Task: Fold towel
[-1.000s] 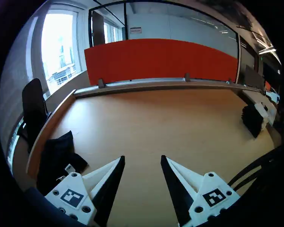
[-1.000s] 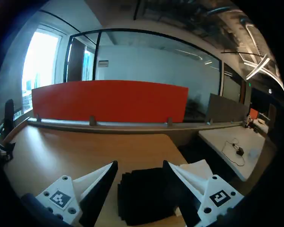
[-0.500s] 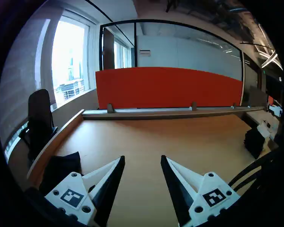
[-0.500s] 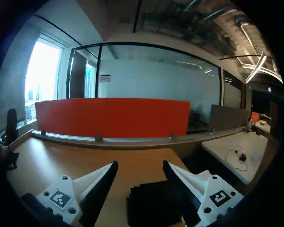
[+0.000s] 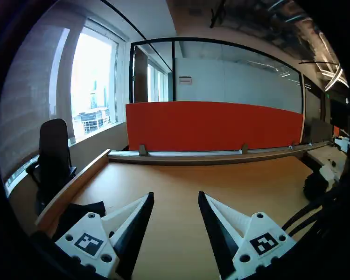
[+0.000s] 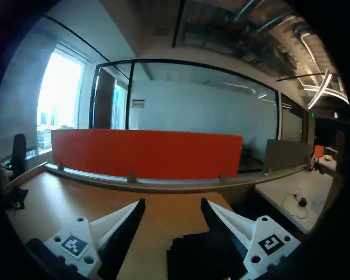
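Left hand-held gripper (image 5: 175, 194) and right hand-held gripper (image 6: 172, 200) both spread apart over the bench (image 5: 184, 186), where black towels (image 6: 198, 254) lie.

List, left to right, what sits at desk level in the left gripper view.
In order: black office chair → dark towel at the desk's left edge → left tongs, open → dark stack at the desk's right edge.
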The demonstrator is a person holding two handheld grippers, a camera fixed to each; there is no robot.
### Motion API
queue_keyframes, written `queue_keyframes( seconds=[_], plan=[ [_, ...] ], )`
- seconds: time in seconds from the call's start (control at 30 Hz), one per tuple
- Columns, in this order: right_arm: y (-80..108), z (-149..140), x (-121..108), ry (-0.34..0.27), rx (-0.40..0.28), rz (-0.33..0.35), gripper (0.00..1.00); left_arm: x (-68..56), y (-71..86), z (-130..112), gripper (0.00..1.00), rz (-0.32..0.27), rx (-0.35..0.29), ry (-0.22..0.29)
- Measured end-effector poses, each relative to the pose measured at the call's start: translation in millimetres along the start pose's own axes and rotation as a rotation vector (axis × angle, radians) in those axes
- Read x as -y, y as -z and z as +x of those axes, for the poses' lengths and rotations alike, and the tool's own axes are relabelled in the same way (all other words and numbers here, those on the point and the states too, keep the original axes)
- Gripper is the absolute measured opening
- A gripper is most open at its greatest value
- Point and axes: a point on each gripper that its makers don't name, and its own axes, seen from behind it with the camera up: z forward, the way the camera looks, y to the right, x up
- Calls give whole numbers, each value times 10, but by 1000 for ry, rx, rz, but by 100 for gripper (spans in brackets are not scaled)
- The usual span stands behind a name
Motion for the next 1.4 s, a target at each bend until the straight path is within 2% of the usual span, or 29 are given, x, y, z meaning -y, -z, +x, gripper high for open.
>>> queue_keyframes(
  seconds=[0.4,0.7,1.0,1.4],
  plan=[
    [39,232,629,-34,-37,82,91,14,-4,154,69,-4,-45,28],
    [10,287,1012,-44,-52,112,92,55,19,322,69,-6,-84,50],
    [-27,349,1275,-77,-64,117,92,86,8,423,69,-13,-113,45],
    [-5,430,1436,-51,-60,129,91,105,-14,369,69,-22,-129,47]
  ],
)
